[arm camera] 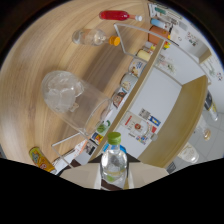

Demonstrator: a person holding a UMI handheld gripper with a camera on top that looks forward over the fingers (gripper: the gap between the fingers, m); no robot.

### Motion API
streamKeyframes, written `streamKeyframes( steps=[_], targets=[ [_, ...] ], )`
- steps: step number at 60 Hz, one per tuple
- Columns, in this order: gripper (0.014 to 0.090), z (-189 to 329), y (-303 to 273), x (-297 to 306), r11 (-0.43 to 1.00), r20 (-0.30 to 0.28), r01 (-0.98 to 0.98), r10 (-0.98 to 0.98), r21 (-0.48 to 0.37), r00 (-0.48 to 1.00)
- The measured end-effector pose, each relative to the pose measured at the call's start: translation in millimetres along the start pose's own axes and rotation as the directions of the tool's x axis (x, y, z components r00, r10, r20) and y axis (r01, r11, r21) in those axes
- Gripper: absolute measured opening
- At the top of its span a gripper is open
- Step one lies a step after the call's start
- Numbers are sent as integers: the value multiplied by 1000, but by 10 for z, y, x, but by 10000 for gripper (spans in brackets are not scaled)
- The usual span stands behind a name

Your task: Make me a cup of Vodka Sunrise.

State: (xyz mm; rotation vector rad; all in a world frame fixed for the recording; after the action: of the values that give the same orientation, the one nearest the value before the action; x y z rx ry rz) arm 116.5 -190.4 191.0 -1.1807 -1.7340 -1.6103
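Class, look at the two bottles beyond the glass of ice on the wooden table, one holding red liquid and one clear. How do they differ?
The red bottle is slim with a white cap; the clear bottle is wider with an orange cap. The red bottle lies farther from the glass of ice. Both appear to stand on the wooden table.

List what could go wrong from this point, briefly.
1. The green-capped bottle sits tilted at the gripper; a loose hold could let it slip.
2. Its cap appears on, so nothing would pour yet.
3. The glass of ice stands close beyond; a swing might knock it over.
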Motion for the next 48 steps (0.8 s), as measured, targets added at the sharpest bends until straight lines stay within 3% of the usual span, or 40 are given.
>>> streamKeyframes(
  steps=[13,24,29,36,43,48],
  targets=[
    [361,-32,-9,50,994,9,-110,110,8,994],
    [363,-132,56,291,847,5,-527,528,67,849],
    [364,-161,125,324,665,40,-743,743,79,669],
    [364,-176,189,243,279,117,-959,952,59,284],
    [364,-118,188,61,-109,188,-994,977,16,-104],
    [365,-17,123,-181,-282,212,-958,935,-44,-285]
  ],
)
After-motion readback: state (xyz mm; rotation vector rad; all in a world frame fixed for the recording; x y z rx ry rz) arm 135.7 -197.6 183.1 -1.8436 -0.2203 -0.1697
